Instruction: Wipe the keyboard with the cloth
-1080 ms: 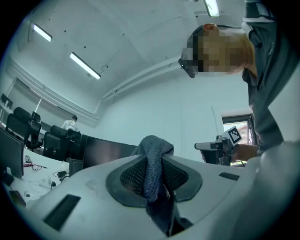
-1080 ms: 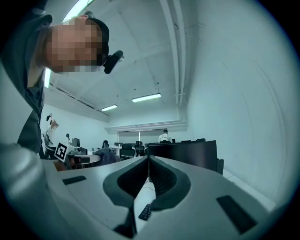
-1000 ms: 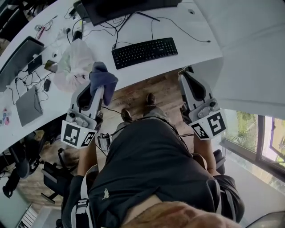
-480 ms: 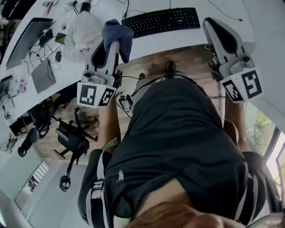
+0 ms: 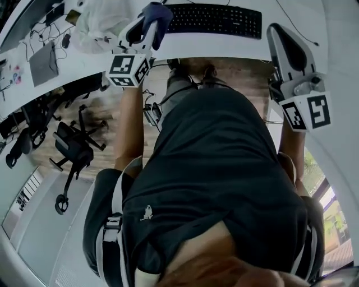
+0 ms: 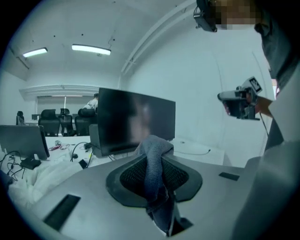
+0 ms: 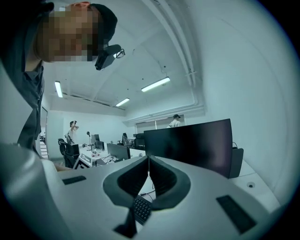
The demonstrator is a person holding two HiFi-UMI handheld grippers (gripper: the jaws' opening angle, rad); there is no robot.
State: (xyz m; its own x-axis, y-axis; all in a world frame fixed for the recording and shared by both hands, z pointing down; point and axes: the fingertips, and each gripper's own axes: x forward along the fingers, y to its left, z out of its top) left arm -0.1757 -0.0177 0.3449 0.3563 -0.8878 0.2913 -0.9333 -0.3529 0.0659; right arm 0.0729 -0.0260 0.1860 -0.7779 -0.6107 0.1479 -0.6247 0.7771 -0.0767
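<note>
the white desk (image 5: 314,22) runs across the top of the head view, and its near edge meets a strip of wooden floor (image 5: 238,70). the person (image 5: 219,185) in a dark shirt stands against that edge and fills the middle of the view. a dark monitor (image 6: 136,119) stands further back on the desk, seen in both gripper views. an office chair (image 5: 70,148) sits on the floor off the desk's left part. a crumpled white plastic bag (image 5: 104,19) lies on the desk towards its left, and a closed laptop (image 5: 44,61) lies further left again.

the black keyboard (image 5: 216,19) lies along the desk's near edge, right in front of the person, between the two grippers in the head view.

the left gripper (image 5: 145,28) is held out over the near edge at the keyboard's left end. its jaws are clamped on the blue cloth (image 5: 159,14), which bunches up above the tips and hangs down between the pads. the cloth shows just beside the keyboard's left end. whether it touches the keys cannot be told.

the right gripper (image 5: 276,32) is held at the keyboard's right end. its jaws are closed tip to tip and hold nothing. a bit of keyboard shows below them in the right gripper view.
</note>
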